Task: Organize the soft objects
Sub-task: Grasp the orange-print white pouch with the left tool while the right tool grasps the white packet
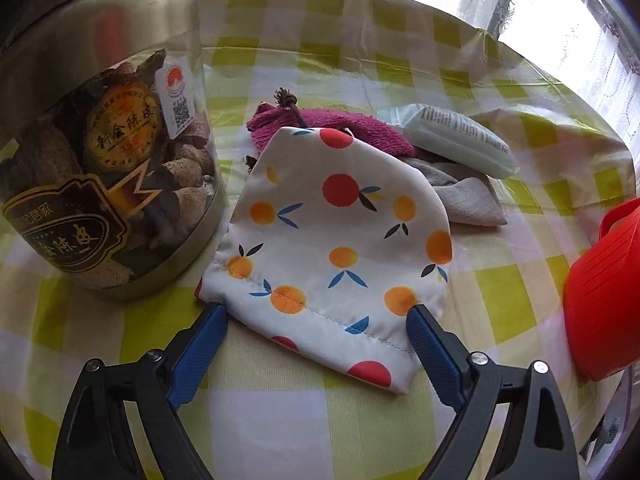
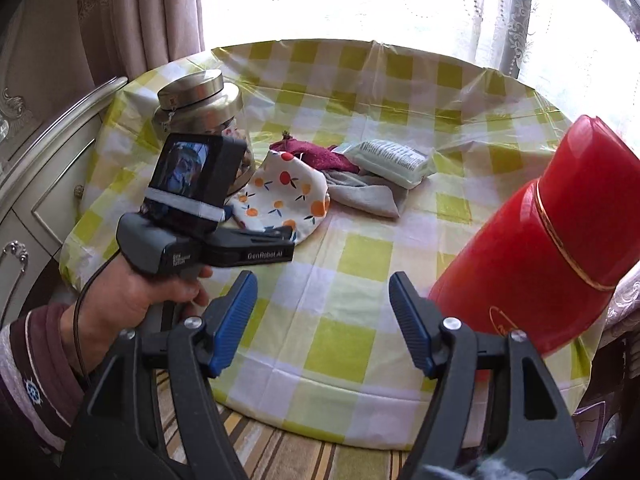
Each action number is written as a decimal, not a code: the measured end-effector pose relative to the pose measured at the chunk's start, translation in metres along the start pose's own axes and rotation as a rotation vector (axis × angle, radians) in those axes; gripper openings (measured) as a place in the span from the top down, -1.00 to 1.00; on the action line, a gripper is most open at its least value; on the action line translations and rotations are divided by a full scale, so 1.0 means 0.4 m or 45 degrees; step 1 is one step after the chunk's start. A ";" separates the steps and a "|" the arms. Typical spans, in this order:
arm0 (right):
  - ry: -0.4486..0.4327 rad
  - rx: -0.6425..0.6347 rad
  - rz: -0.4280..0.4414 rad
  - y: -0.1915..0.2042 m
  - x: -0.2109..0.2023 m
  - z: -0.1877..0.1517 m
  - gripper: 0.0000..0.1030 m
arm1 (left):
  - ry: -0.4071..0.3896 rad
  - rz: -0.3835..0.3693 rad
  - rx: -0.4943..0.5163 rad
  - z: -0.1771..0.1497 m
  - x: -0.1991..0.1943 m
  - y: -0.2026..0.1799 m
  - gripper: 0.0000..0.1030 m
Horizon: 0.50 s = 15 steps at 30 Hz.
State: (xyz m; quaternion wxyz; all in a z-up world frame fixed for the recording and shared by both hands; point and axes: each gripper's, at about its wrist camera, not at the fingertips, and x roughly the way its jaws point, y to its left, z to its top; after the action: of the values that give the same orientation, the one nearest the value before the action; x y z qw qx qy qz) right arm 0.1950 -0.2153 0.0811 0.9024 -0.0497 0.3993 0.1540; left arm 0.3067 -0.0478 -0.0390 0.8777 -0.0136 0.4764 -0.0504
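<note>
A white fabric pouch (image 1: 336,248) printed with orange and red fruit lies on the checked tablecloth; the right wrist view shows it too (image 2: 284,192). My left gripper (image 1: 316,312) is open and straddles the pouch's near hem, one blue pad at each side, without pressing it. Behind the pouch lie a magenta knitted cloth (image 1: 320,128) with a brown cord and a grey cloth (image 1: 468,196). My right gripper (image 2: 324,284) is open over the table's near part, with nothing between its fingers.
A tall glass jar (image 1: 108,160) with a metal lid stands just left of the pouch. A pale green soft pack (image 1: 460,144) rests on the cloths. A red thermos (image 2: 540,240) stands at the right. A hand (image 2: 132,296) holds the left gripper. The table edge (image 2: 320,436) is near.
</note>
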 end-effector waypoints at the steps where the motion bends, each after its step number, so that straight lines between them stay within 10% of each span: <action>1: -0.012 0.018 -0.023 -0.005 0.012 0.020 -0.53 | -0.006 0.018 0.027 -0.004 0.002 -0.008 -0.80; 5: -0.061 0.082 -0.118 -0.030 0.072 0.113 -0.66 | -0.041 0.032 0.088 -0.012 0.004 -0.021 -0.77; 15: 0.044 0.217 -0.271 -0.132 0.334 0.304 -0.80 | -0.127 -0.011 0.136 -0.032 -0.014 -0.041 0.07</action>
State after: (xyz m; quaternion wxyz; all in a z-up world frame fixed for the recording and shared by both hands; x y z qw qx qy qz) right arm 0.3820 -0.2075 0.0632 0.9076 -0.0175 0.4188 0.0219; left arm 0.2917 -0.0631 -0.0400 0.8995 0.0289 0.4288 -0.0788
